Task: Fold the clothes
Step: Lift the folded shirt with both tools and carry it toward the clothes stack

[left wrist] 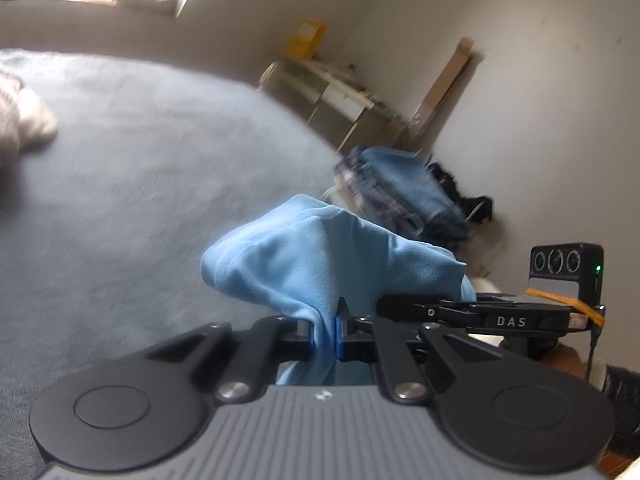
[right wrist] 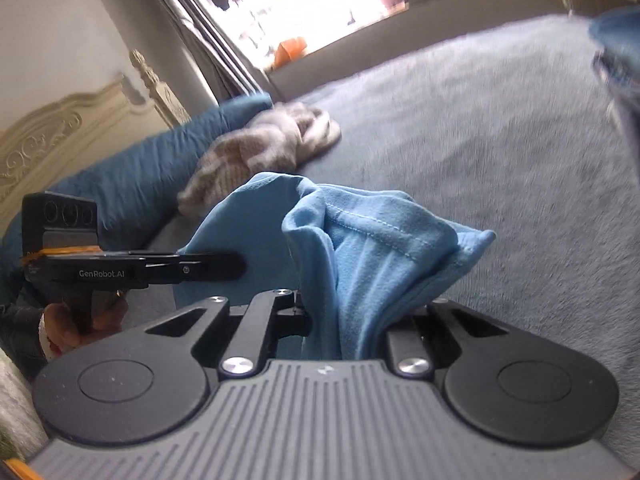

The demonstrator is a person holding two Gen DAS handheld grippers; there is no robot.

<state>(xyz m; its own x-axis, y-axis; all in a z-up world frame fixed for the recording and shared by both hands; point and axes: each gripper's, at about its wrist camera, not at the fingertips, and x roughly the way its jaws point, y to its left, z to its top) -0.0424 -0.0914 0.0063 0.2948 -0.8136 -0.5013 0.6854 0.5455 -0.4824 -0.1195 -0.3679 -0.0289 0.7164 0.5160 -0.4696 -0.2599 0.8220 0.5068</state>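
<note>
A light blue garment [left wrist: 316, 256] is held up above the bed by both grippers. My left gripper [left wrist: 325, 332] is shut on a bunched fold of it, and cloth spills forward over the fingers. In the right wrist view the same light blue garment [right wrist: 372, 248] bulges over my right gripper [right wrist: 348, 320], which is shut on it; its fingertips are hidden under the cloth. The other gripper shows from the side in each view: the right gripper's body [left wrist: 480, 312] at the right, the left gripper's body [right wrist: 132, 270] at the left, with a hand [right wrist: 80, 320] on its handle.
A grey-blue bedspread [left wrist: 140, 184] fills the space below. A beige knitted garment [right wrist: 260, 152] lies near a teal pillow [right wrist: 140, 172] and a carved headboard [right wrist: 60, 132]. A stack of folded dark blue clothes [left wrist: 404, 192] sits at the bed's far edge. A shelf [left wrist: 332, 88] stands by the wall.
</note>
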